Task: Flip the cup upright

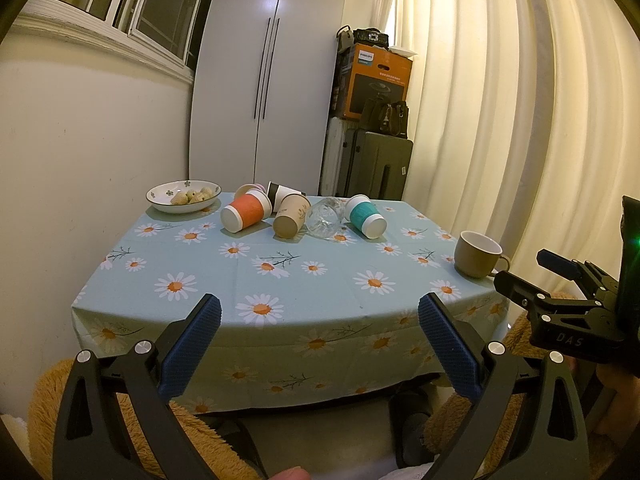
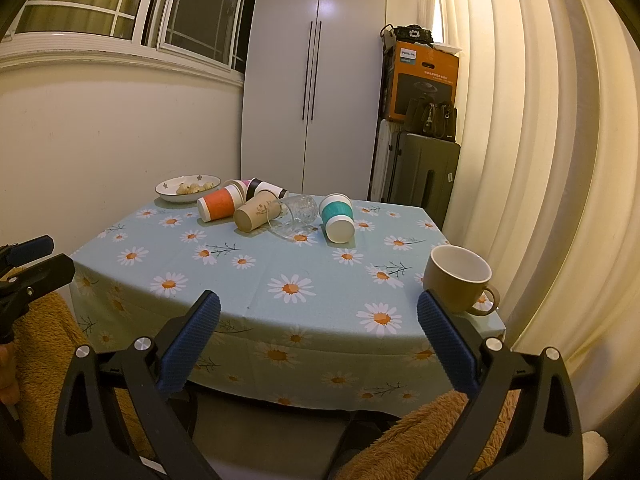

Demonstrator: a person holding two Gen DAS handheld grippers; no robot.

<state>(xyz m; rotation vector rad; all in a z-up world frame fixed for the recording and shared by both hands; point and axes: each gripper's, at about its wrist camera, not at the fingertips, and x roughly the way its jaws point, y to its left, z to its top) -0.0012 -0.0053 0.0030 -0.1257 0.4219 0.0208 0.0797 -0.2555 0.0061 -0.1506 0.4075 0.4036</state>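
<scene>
Several cups lie on their sides at the far end of the table: an orange-sleeved cup (image 1: 245, 213) (image 2: 218, 205), a brown paper cup (image 1: 291, 216) (image 2: 258, 213), a clear glass (image 1: 326, 218) (image 2: 296, 216), a teal-sleeved cup (image 1: 365, 216) (image 2: 337, 218) and a dark-banded cup (image 1: 282, 192) (image 2: 266, 188) behind them. A brown mug (image 1: 478, 254) (image 2: 458, 280) stands upright at the near right corner. My left gripper (image 1: 320, 308) is open and empty before the table's near edge. My right gripper (image 2: 319, 306) is open and empty, its right finger just in front of the mug.
The table (image 1: 304, 292) (image 2: 320, 264) has a blue daisy cloth. A white bowl of food (image 1: 183, 196) (image 2: 188, 187) sits at the far left. A wall is left, a curtain (image 1: 520, 120) right, a wardrobe and stacked luggage behind. Brown fuzzy fabric lies below the grippers.
</scene>
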